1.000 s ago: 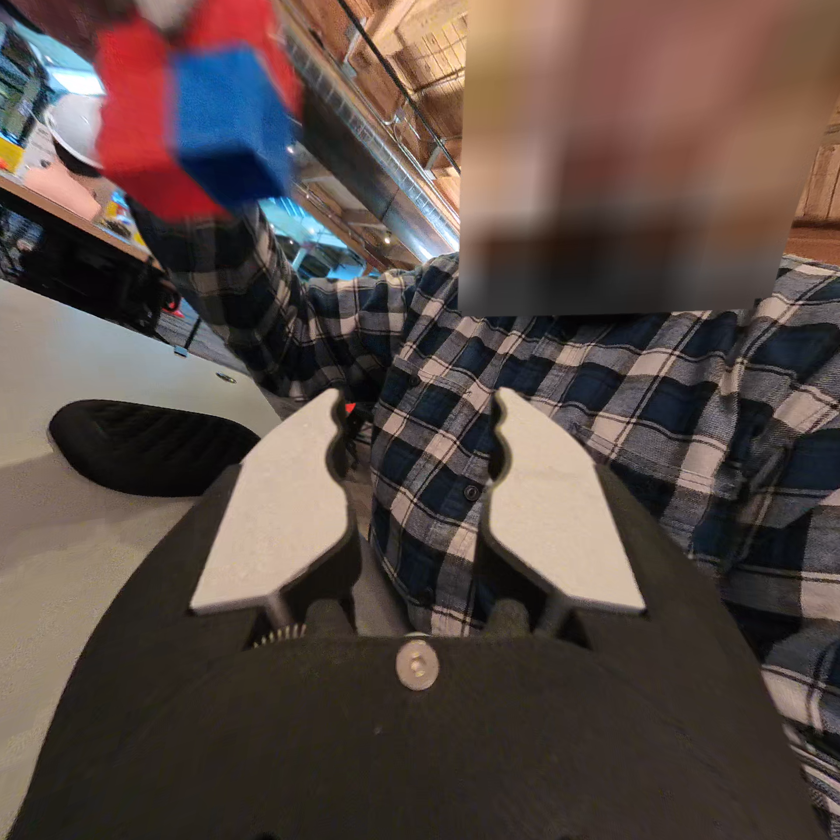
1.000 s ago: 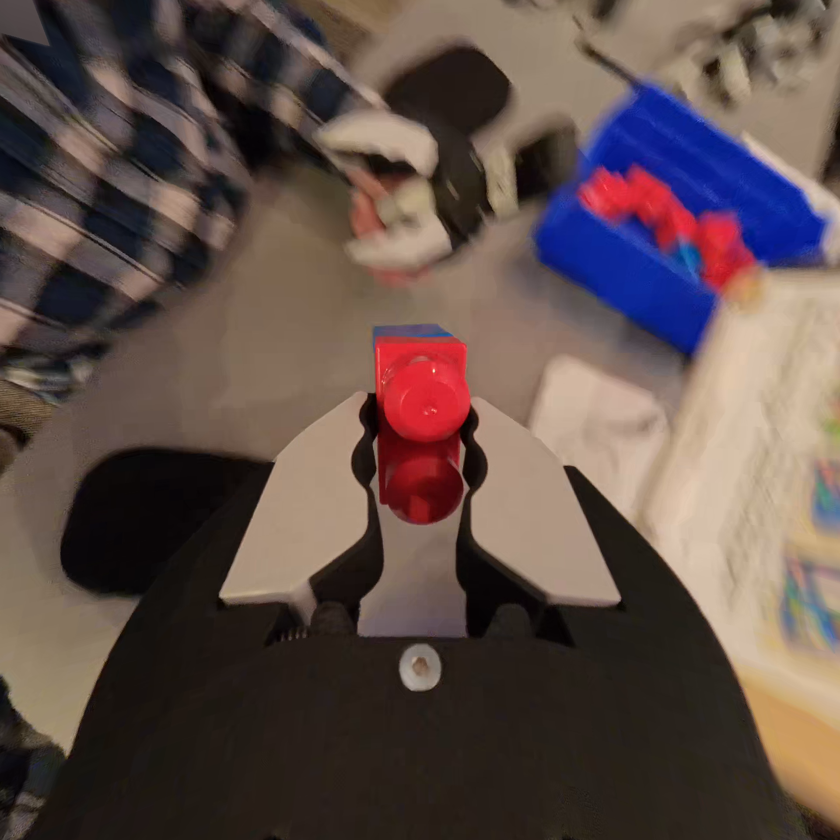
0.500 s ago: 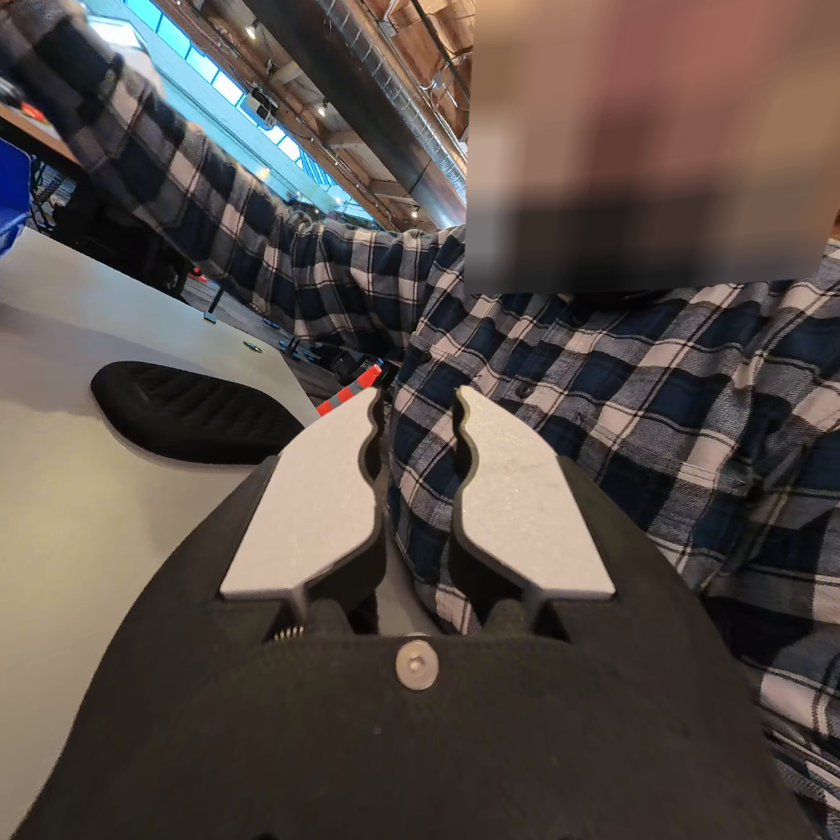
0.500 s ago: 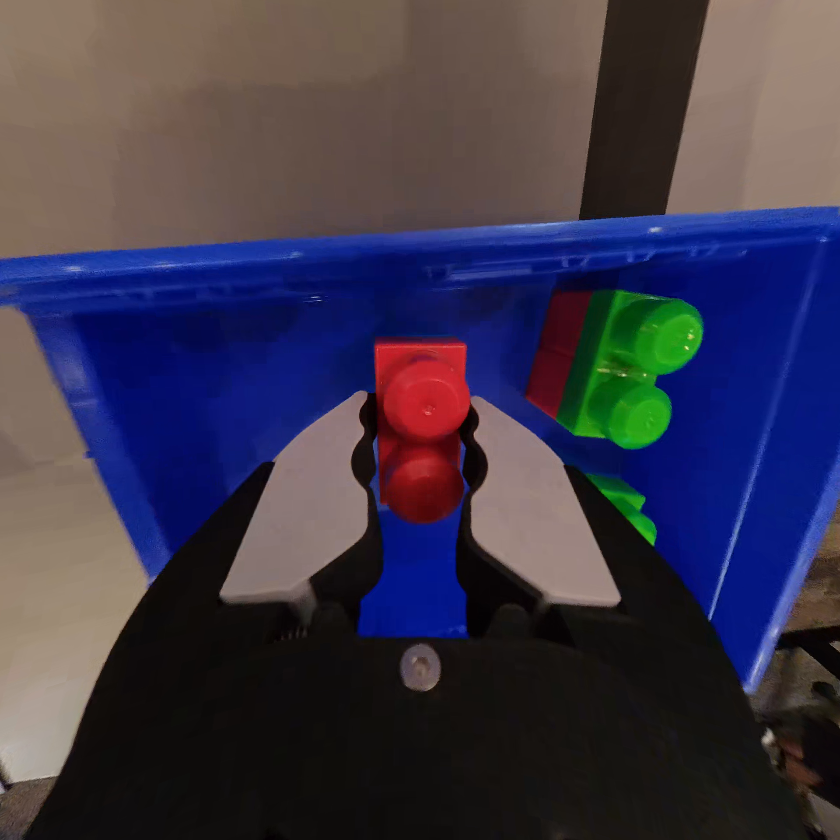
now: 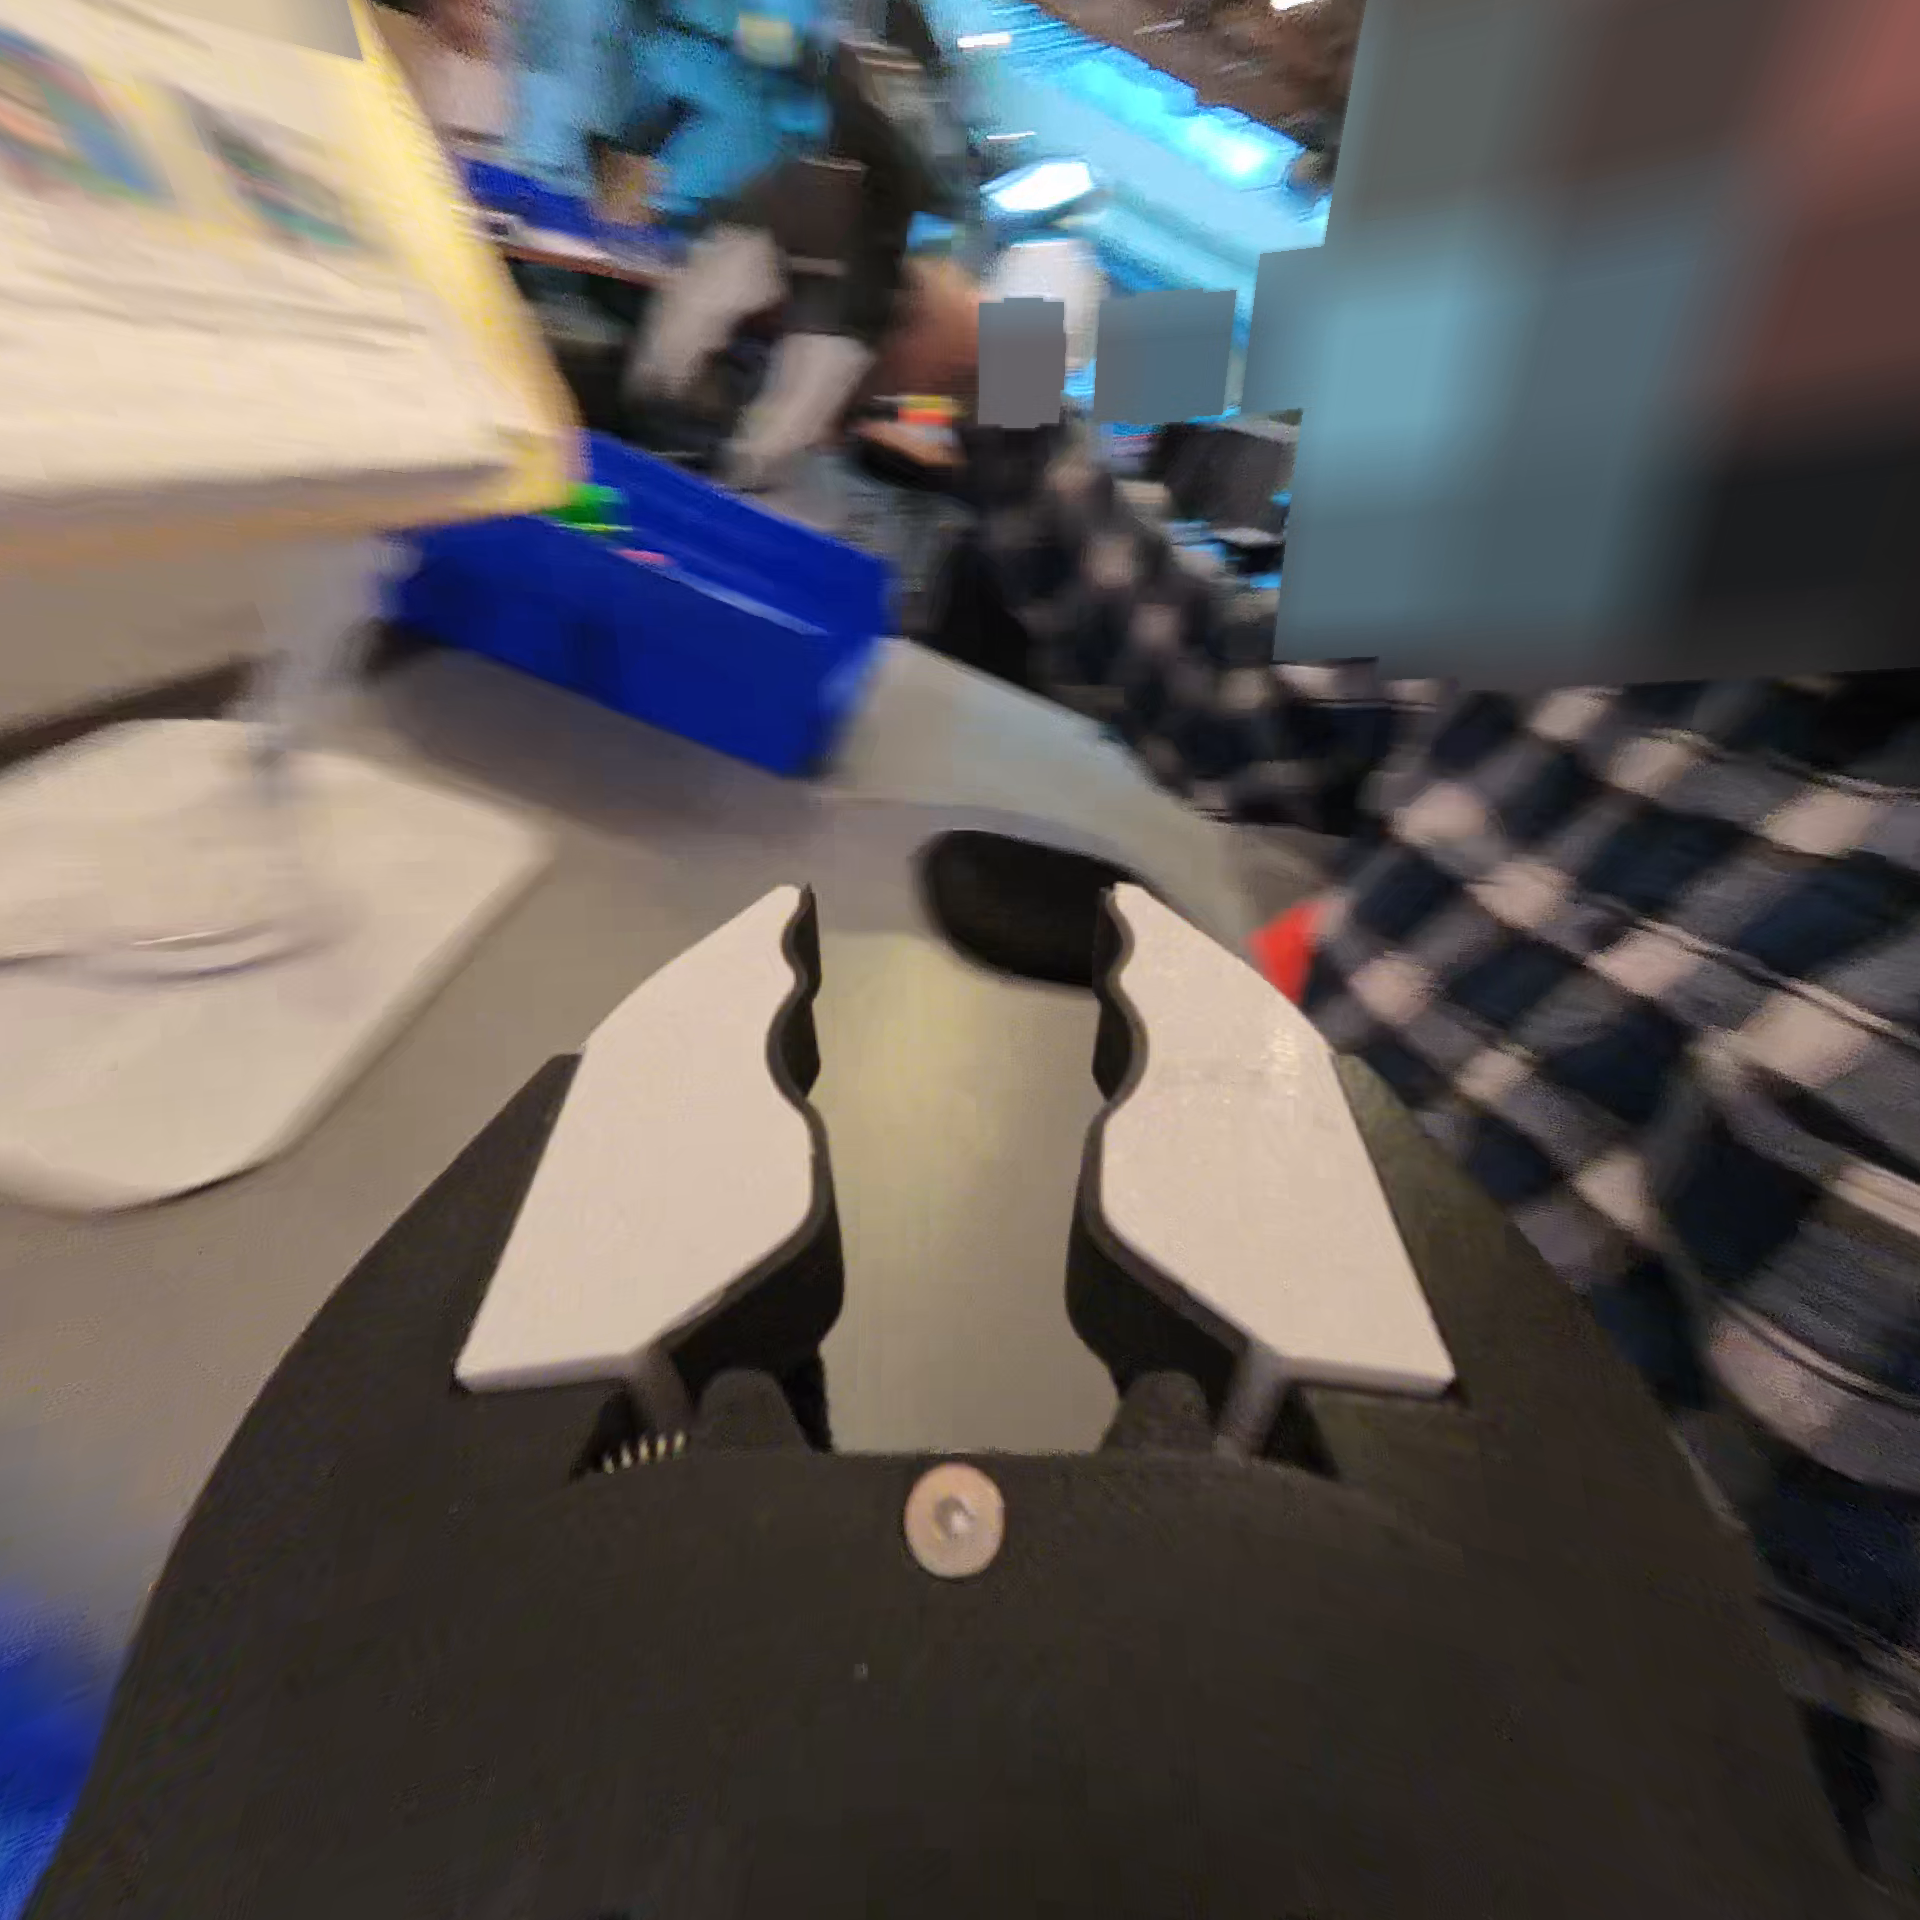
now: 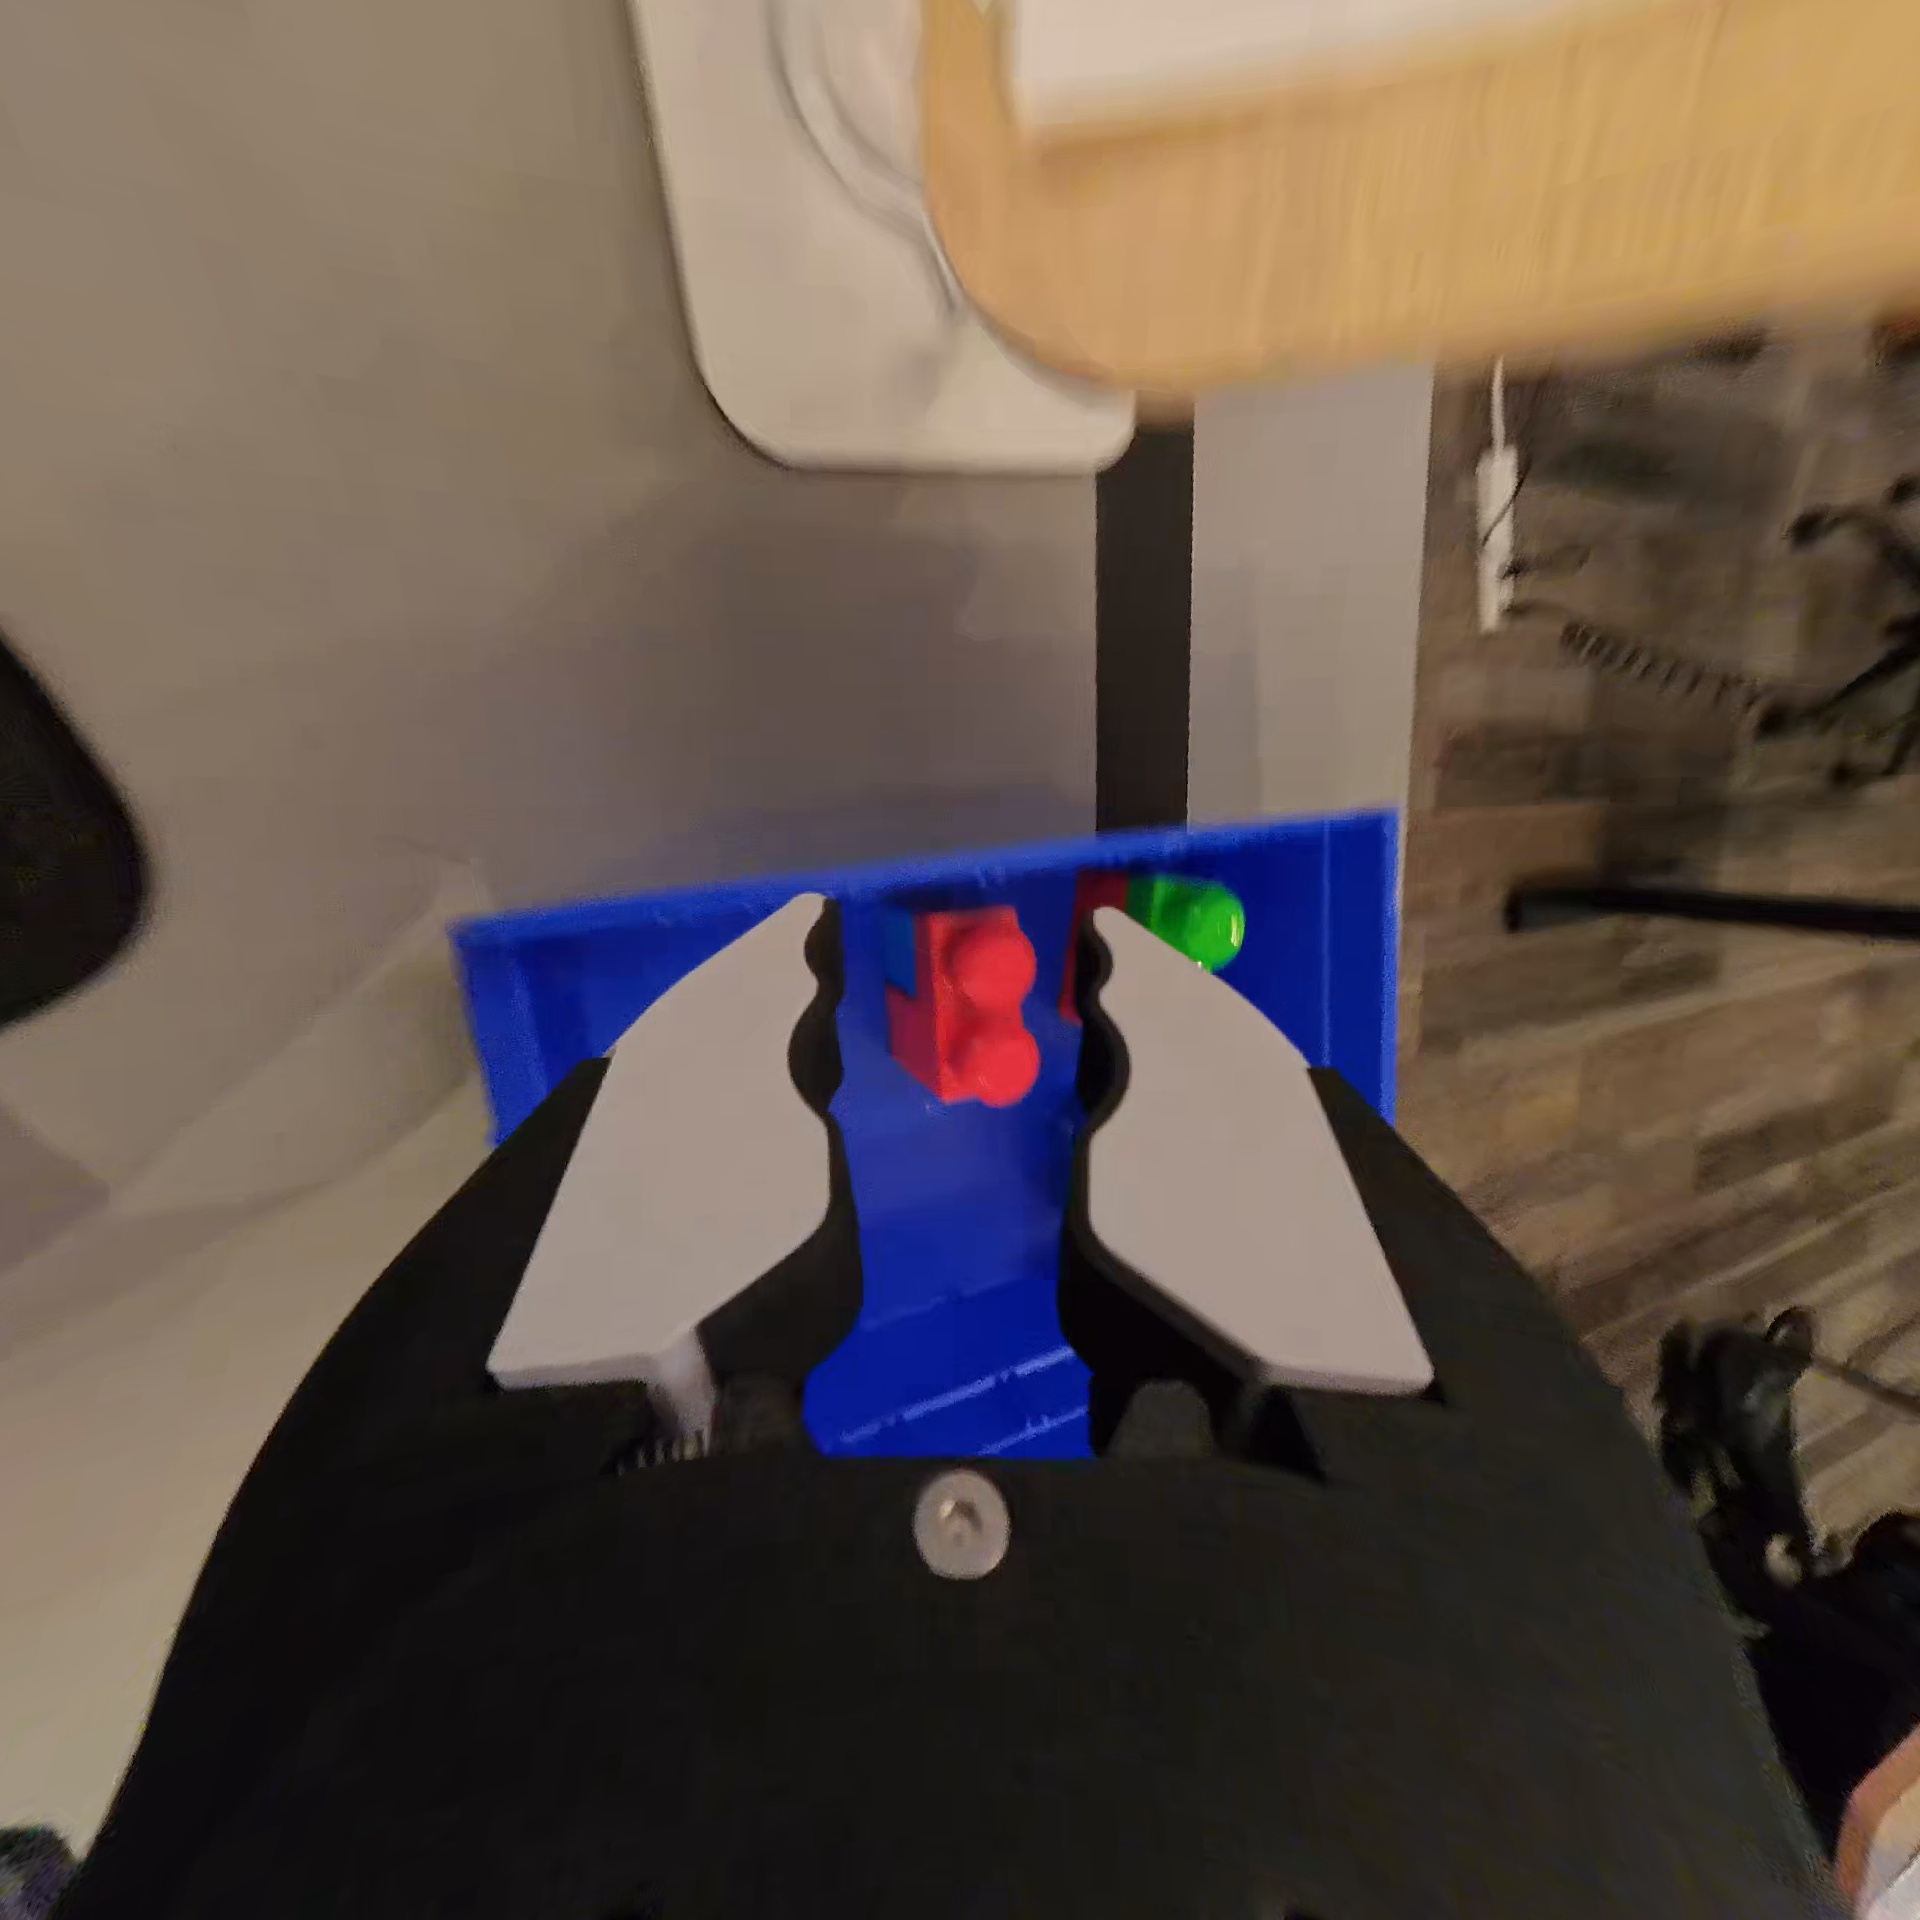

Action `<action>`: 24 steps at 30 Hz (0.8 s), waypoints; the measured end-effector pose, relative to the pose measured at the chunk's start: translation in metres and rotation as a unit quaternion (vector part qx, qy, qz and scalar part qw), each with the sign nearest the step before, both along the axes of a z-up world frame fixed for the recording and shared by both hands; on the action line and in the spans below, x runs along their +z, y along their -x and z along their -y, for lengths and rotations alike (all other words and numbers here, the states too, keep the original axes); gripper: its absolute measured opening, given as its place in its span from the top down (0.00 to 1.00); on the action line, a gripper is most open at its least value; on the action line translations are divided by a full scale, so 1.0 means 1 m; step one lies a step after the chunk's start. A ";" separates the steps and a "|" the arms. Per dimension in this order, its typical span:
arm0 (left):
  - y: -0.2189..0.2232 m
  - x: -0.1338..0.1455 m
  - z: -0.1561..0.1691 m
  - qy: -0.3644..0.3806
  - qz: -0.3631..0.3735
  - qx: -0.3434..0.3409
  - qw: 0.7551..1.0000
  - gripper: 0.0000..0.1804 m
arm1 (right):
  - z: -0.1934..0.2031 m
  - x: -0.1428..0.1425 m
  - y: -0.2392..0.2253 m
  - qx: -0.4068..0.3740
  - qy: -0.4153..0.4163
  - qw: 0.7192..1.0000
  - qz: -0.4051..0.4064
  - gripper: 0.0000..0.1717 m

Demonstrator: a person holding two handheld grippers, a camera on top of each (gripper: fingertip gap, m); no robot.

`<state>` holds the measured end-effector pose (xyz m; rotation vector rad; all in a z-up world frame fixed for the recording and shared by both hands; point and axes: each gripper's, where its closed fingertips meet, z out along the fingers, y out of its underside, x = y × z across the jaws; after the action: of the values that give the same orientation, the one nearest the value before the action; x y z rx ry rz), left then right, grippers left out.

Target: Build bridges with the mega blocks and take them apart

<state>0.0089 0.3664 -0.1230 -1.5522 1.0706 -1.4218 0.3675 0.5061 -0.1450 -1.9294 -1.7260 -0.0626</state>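
Note:
In the right wrist view a red block (image 6: pixel 966 1013) with a blue block (image 6: pixel 896 940) stuck to it lies in the blue bin (image 6: pixel 1351 935), beside a green and red block (image 6: pixel 1184 920). My right gripper (image 6: pixel 956 925) is open above the bin, its pads clear of the red block. In the left wrist view my left gripper (image 5: pixel 956 914) is open and empty over the grey table (image 5: pixel 623 935). The blue bin (image 5: pixel 644 623) shows farther back there, with green pieces in it. The view is blurred.
A white base plate (image 5: pixel 208 966) lies on the table at the left, under a tilted printed sheet (image 5: pixel 229 291). A black pad (image 5: pixel 1008 914) lies at the table's edge. A person in a checked shirt (image 5: pixel 1558 987) is at the right. A wooden board (image 6: pixel 1403 187) overhangs the bin. Left tips to right tips: about 40 cm.
My right gripper opened and let the red and blue block go into the bin, then drew back. My left gripper narrowed on nothing, opened again and swung toward the table.

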 end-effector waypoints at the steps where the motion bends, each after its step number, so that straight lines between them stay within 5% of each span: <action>1: 0.019 0.004 -0.021 -0.026 -0.033 0.056 0.998 0.72 | 0.013 0.012 0.018 0.020 -0.013 1.000 -0.009 0.76; 4: 0.074 0.000 -0.075 -0.085 -0.152 0.172 0.970 0.74 | 0.043 0.035 0.077 0.078 -0.051 0.996 -0.014 0.81; 7: 0.122 -0.032 -0.131 -0.094 -0.290 0.240 0.921 0.72 | 0.063 0.034 0.138 0.135 -0.061 0.989 -0.010 0.84; 13: 0.181 -0.119 -0.213 -0.076 -0.532 0.234 0.810 0.71 | 0.081 0.008 0.218 0.203 -0.022 0.979 -0.027 0.86; 15: 0.197 -0.137 -0.237 -0.100 -0.608 0.235 0.752 0.71 | 0.084 0.000 0.230 0.218 -0.016 0.975 -0.027 0.87; 20: 0.234 -0.175 -0.266 -0.052 -0.716 0.242 0.653 0.65 | 0.087 -0.012 0.242 0.235 0.002 0.971 -0.043 0.89; 24: 0.223 -0.182 -0.271 -0.043 -0.706 0.223 0.671 0.76 | 0.084 -0.018 0.237 0.237 0.017 0.970 -0.051 0.93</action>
<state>-0.2144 0.6374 -0.3048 -2.5822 1.2892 0.4664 0.1300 0.4217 -0.1635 -1.4644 -2.0773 0.2386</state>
